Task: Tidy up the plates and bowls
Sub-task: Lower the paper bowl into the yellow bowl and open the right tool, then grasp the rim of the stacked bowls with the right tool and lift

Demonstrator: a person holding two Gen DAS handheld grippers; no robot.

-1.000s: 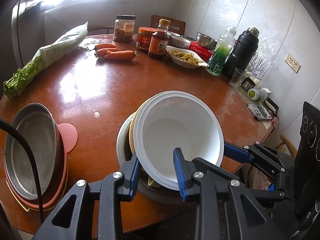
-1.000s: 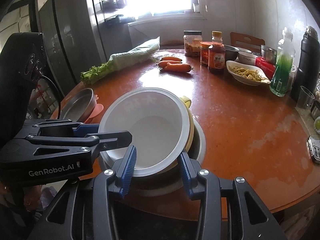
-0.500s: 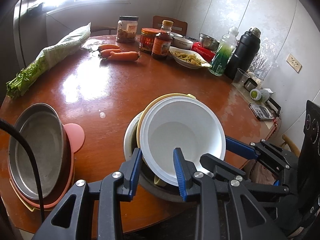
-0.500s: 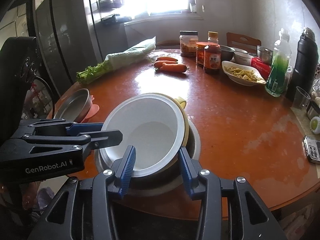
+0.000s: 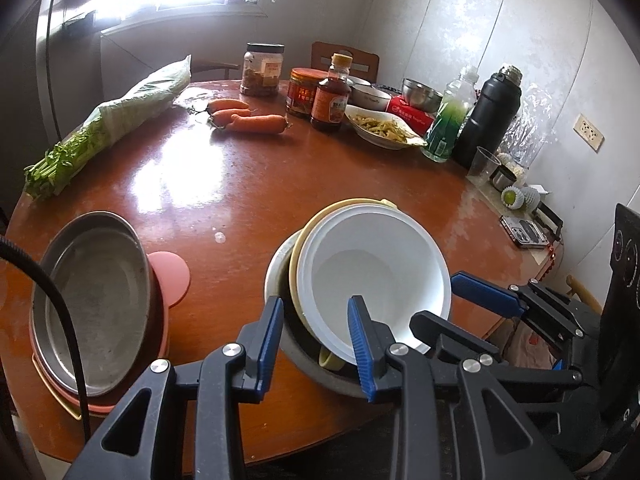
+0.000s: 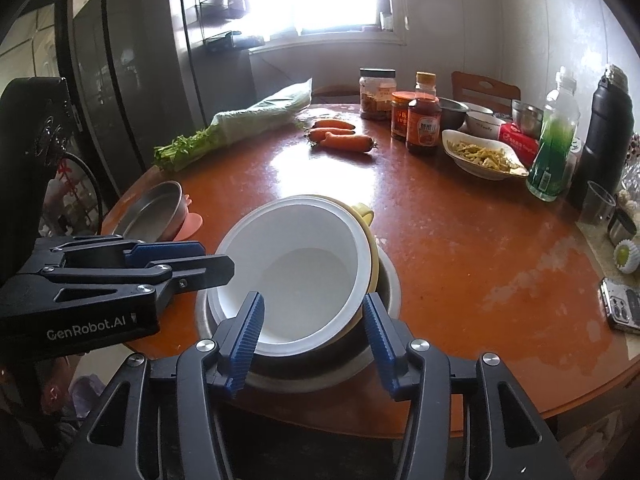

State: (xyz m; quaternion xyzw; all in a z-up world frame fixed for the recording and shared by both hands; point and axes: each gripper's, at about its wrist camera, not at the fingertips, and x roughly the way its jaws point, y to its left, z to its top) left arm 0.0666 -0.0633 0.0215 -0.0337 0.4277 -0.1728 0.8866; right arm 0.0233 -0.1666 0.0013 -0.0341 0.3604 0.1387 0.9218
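Crockery is nested at the near edge of the round reddish-brown surface. A deep white plastic-looking bowl sits tilted inside a pale yellow handled bowl, and both rest in a wide stainless-steel bowl. Well to the left lies a shallow steel dish on top of pink plates.

The left tongs are narrow and straddle the near rim of the stack, one finger inside the white bowl and one outside. They appear to pinch that rim, though the contact itself is hard to make out. The right tongs are opening. They stand astride the white bowl's rim with a clear gap at each pad, so they hold nothing.

The white bowl looks light, stiff and glossy, so it is likely to slip under a shallow pinch. The best hold is probably on the rim, one finger well down the inner wall and the other on the outer wall. The bowl sits crooked and could rock or ride up on the yellow one. The steel bowl underneath is probably heavier, and lifting it would take both rims.
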